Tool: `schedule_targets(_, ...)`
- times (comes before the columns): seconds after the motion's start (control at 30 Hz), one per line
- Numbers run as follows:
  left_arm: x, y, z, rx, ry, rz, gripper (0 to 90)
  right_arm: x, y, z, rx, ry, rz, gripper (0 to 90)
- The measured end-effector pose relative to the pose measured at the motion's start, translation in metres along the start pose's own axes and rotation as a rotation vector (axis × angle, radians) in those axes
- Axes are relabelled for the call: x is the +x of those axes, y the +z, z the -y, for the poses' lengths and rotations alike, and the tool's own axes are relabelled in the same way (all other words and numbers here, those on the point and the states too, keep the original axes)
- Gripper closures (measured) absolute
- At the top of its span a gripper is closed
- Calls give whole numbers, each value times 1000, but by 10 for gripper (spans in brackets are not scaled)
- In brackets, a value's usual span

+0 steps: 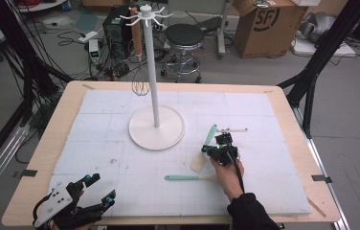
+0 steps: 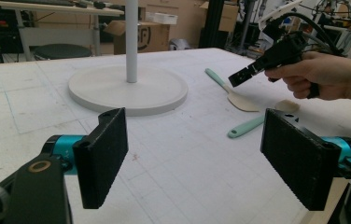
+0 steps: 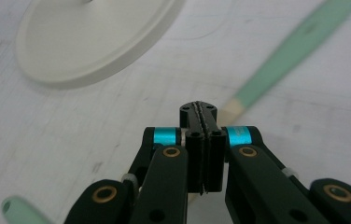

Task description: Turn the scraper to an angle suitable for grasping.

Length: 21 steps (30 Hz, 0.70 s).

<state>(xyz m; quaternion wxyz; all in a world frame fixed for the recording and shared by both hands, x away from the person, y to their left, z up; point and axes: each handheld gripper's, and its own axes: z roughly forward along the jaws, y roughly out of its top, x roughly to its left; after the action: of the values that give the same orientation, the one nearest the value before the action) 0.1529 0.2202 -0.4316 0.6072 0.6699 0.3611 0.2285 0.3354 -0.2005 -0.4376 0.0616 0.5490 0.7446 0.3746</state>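
Two spatulas with mint-green handles lie on the white mat. One spatula (image 1: 210, 135) (image 2: 225, 86) (image 3: 295, 51) slants toward the stand, the other spatula (image 1: 183, 178) (image 2: 248, 127) lies flat near a person's hand. My right gripper (image 1: 209, 151) (image 2: 237, 78) (image 3: 200, 109) hovers just over the slanted spatula's pale head, jaws shut with nothing between them. My left gripper (image 1: 89, 191) (image 2: 201, 154) rests at the table's near left corner, jaws wide open and empty. A whisk (image 1: 140, 62) with a wooden handle hangs from the white hook stand (image 1: 155, 72).
The stand's round base (image 1: 156, 128) (image 2: 127, 91) (image 3: 94, 37) sits mid-table, left of the spatulas. Beyond the table's far edge are a stool (image 1: 184, 36), a cardboard box (image 1: 269, 24) and cables on the floor. Black frame legs stand at both sides.
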Motion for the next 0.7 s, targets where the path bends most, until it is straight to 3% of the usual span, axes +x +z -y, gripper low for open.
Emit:
schedule_targets(0.1, -1, 1, 0, 0, 3, 4, 237, 20, 6, 3, 29, -50, -34, 900)
schedule_targets(0.2, -2, 2, -1, -3, 2, 9, 237, 37, 15, 8, 68, -54, -82, 900)
schedule_targets(0.3, -3, 2, -1, -4, 3, 14, 237, 49, 21, 13, 103, -80, -82, 900)
schedule_targets(0.43, -3, 2, -1, -8, 1, 13, 237, 53, 19, 17, 113, -103, -51, 900)
schedule_targets(0.7, -3, 1, -2, -10, 2, 13, 237, 53, 3, 22, 113, -189, 64, 900)
